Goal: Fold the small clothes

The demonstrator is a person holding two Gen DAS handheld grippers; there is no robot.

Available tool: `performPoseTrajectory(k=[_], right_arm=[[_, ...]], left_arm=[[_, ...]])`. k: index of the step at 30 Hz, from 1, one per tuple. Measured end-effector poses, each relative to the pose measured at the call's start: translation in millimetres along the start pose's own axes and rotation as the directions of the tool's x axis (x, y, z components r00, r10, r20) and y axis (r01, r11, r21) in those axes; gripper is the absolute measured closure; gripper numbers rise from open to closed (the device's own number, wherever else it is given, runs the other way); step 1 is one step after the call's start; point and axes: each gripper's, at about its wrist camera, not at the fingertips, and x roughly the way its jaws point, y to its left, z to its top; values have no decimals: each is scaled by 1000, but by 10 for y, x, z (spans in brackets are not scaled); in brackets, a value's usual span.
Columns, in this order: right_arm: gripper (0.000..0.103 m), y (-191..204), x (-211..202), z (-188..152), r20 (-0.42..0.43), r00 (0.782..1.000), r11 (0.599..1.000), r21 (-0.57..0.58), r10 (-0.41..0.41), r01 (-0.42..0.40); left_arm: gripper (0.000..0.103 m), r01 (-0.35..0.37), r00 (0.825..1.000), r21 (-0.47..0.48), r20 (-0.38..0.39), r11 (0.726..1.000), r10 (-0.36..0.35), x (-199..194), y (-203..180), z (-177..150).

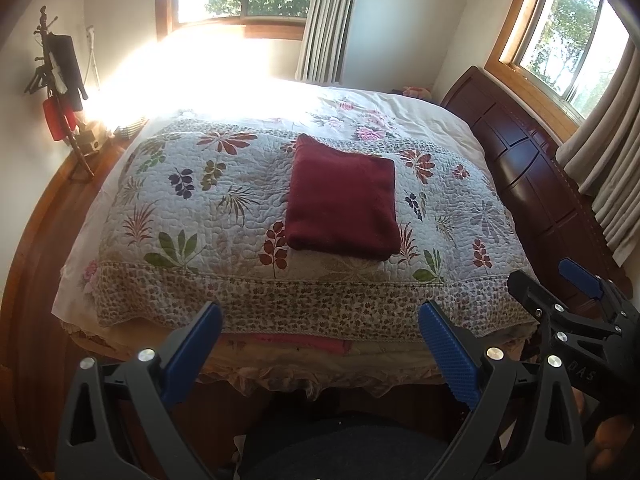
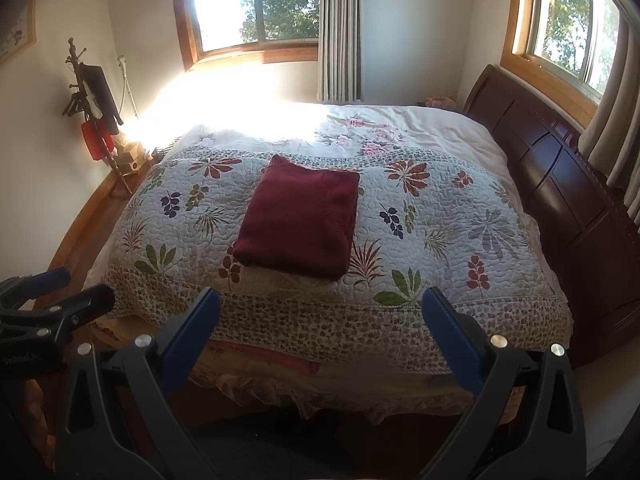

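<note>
Your left gripper (image 1: 320,344) and right gripper (image 2: 320,330) both hang off the near edge of the bed (image 1: 280,364), jaws spread wide, nothing in them. The maroon garment (image 1: 342,200) lies folded into a rectangle mid-quilt (image 1: 192,200), well apart from both grippers. Nothing sits btwn you and it, just bare quilt. Dark wood headboard (image 2: 560,184) runs along the right side; coat stand (image 2: 96,108) w/ a red bag stands far left by the wall. Curtains (image 2: 340,32) hang btwn two windows.
</note>
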Motion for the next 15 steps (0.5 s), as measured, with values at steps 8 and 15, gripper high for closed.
performPoseTrajectory(k=[8,15], right_arm=[[3,7,15,25,13,1000,1000,-10,-5,5],[3,19,24,46,15,1000,1000,-15,-6,7]], left_arm=[[4,3,1000,-4,-5,1000,-3,13,-11,9],[4,8,1000,0,-10,1000,-8,38,-20,12]])
